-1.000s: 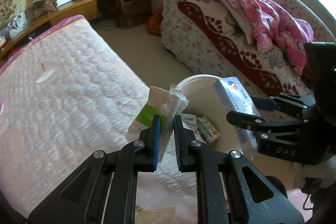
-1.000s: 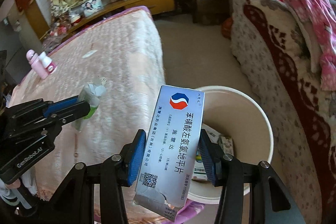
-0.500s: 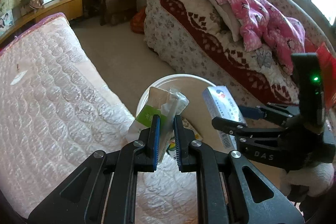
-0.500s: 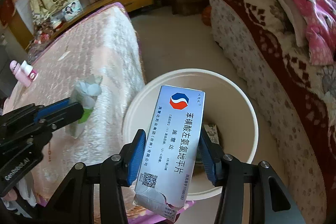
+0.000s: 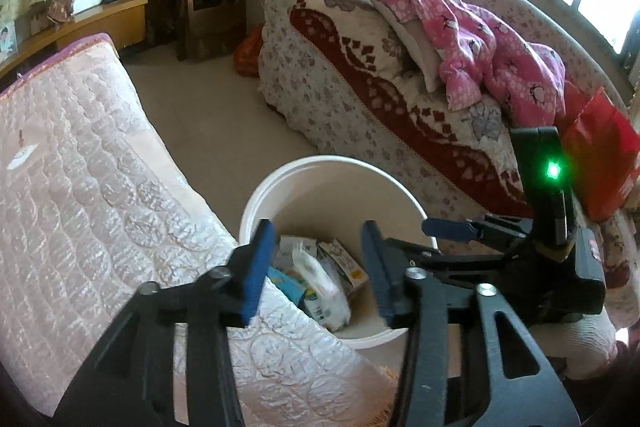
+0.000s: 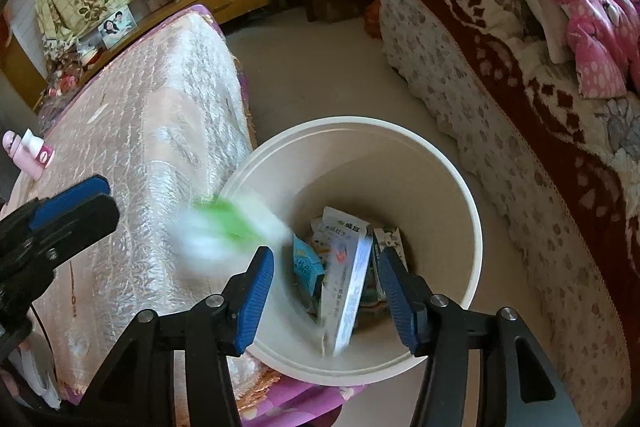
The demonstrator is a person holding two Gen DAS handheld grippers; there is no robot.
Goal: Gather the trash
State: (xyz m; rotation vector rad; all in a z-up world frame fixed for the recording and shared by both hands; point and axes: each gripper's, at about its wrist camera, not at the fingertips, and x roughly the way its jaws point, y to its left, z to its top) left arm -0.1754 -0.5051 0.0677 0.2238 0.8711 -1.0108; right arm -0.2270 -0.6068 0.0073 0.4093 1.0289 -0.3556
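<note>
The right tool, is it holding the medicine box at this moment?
No, the right tool is open and empty, and the medicine box lies inside the white bucket.

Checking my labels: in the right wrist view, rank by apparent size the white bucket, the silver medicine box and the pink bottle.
1. white bucket, by far the largest.
2. silver medicine box, blurred, inside the bucket.
3. pink bottle, smallest, though it lies farther off at the fisheye edge, so true size is unsure.

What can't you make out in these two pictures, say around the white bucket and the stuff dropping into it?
- Green-and-white wrapper: right wrist view, motion blur smears its shape and print.
- Medicine box: right wrist view, blurred, text unreadable.
- Bucket bottom: both views, covered by trash.
- Bucket's near rim: left wrist view, hidden behind the left gripper.
- Right gripper body: cut off by the bottom edge.
</note>
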